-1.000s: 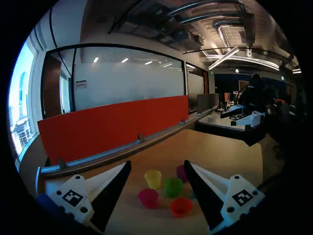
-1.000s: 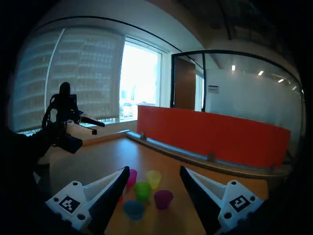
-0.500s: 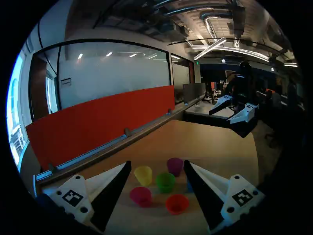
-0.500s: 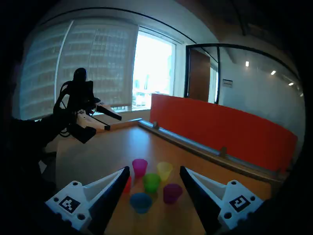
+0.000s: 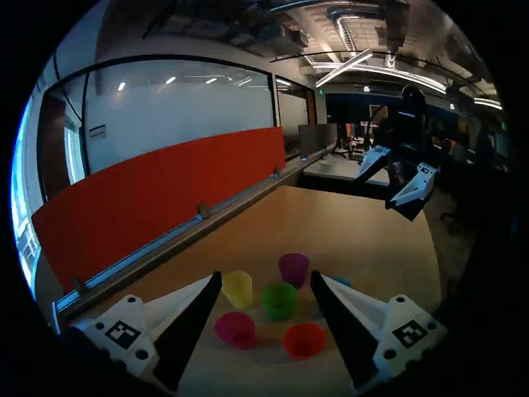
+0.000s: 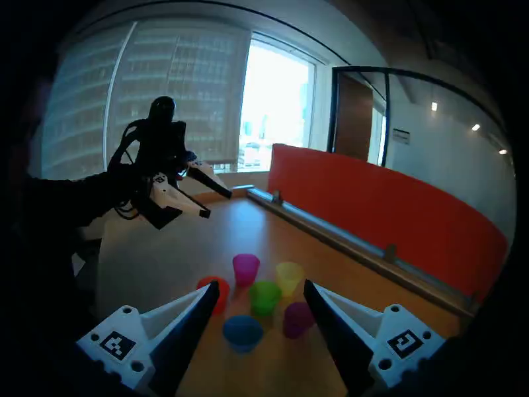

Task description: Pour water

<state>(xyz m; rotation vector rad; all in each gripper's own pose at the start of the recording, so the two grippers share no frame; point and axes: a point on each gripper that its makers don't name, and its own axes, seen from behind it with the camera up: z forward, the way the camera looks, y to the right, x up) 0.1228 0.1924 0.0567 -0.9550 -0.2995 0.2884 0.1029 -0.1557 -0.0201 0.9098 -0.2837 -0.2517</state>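
The wooden counter (image 5: 370, 245) carries a tight cluster of six upright plastic cups (image 6: 264, 296), lying ahead of and below both pairs of fingers. The left gripper (image 5: 264, 274) and right gripper (image 6: 261, 284) both gape wide, holding nothing. The blue cup (image 6: 242, 331) sits nearest the right gripper. The orange cup (image 5: 303, 339) and pink cup (image 5: 235, 329) sit nearest the left.

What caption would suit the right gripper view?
Right gripper, jaws open, facing six coloured cups on a wooden desk.
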